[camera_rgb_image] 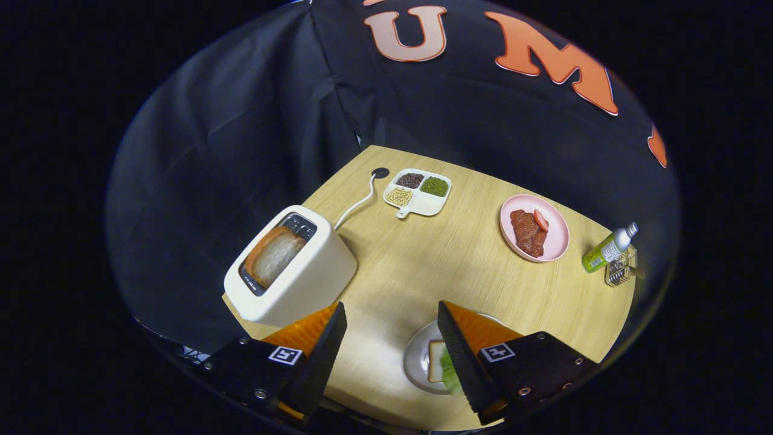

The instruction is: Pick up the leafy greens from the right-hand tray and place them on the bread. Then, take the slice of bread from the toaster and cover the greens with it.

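Tongs are being held wide, nothing gripped. Greens are lying on the bread, near right. Toaster slice is standing upright in the toaster, ahead-left, long axis running near-to-far.

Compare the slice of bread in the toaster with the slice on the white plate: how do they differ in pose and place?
The toaster slice stands on edge in the toaster's slot, beyond the open claw's left finger; the plate slice lies flat on the white plate. The toaster slice is bare, while leafy greens rest on the plate slice. The right finger partly hides the plate slice; the toaster slice is in plain sight. Both are pale with brown crust.
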Demonstrator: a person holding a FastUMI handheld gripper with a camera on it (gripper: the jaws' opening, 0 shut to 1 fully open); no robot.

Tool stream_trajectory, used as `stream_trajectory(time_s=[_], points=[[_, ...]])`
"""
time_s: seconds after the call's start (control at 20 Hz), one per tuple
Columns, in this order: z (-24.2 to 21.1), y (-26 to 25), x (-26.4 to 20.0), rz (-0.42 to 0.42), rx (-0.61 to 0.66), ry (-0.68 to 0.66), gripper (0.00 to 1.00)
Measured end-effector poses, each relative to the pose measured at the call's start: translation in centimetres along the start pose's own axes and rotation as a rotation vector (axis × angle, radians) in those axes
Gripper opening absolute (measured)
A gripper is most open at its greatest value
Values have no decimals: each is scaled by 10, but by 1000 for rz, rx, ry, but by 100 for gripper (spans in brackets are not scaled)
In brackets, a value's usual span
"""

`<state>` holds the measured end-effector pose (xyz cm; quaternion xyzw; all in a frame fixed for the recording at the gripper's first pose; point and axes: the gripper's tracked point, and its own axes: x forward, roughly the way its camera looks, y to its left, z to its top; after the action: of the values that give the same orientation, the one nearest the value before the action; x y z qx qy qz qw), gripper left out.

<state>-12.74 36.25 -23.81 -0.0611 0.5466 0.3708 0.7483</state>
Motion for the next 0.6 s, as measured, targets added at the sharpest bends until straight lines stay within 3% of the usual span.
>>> stream_trajectory(time_s=[0.35, 0.6], points=[[49, 86, 18, 88, 19, 38, 92], [53, 112, 45, 50, 47, 139, 91]])
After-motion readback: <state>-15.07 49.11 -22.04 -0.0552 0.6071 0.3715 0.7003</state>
